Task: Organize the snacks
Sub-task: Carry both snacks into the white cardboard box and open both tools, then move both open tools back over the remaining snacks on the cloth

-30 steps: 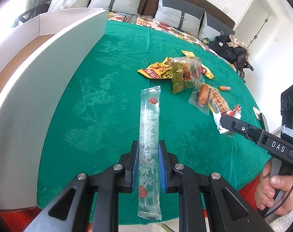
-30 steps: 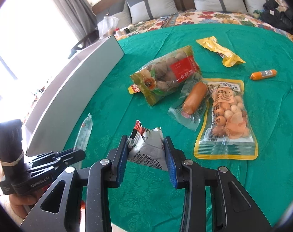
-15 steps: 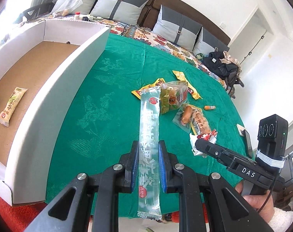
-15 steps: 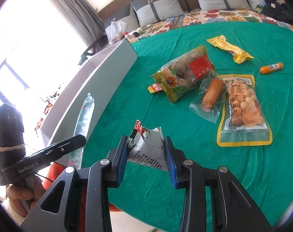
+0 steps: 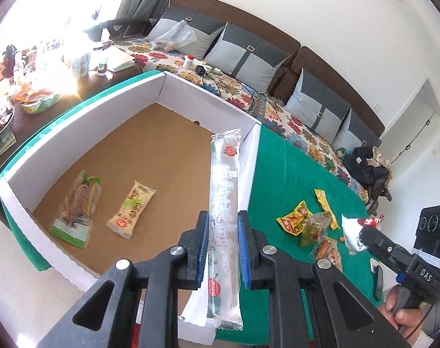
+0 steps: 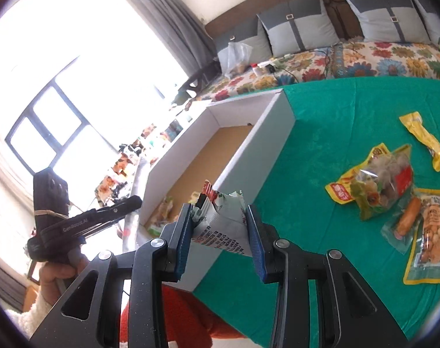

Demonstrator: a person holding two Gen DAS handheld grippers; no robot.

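Both hands have just swung up and away from the green tablecloth [image 5: 292, 174] toward the white cardboard box [image 5: 208, 101]: a second ago the box showed only its outer wall, and now its brown floor is open to view, with a green-labelled packet [image 5: 75, 211] and a pale yellow-green packet [image 5: 132, 209] already lying inside. That suggests two more snacks are about to join them. The left gripper [image 5: 221, 245] is clamped tight on a long clear stick pack [image 5: 224, 220], held near its lower third. The pack's long axis runs straight out along the fingers, its far sealed end reaching over the box's near wall and its short end hanging back toward the hand. The right gripper [image 6: 218, 232] is closed on a crumpled white snack bag [image 6: 221, 226], its torn red-edged top poking up and forward, hovering just short of the box wall. Several snacks [image 6: 376, 185] remain on the cloth, well apart from the box.
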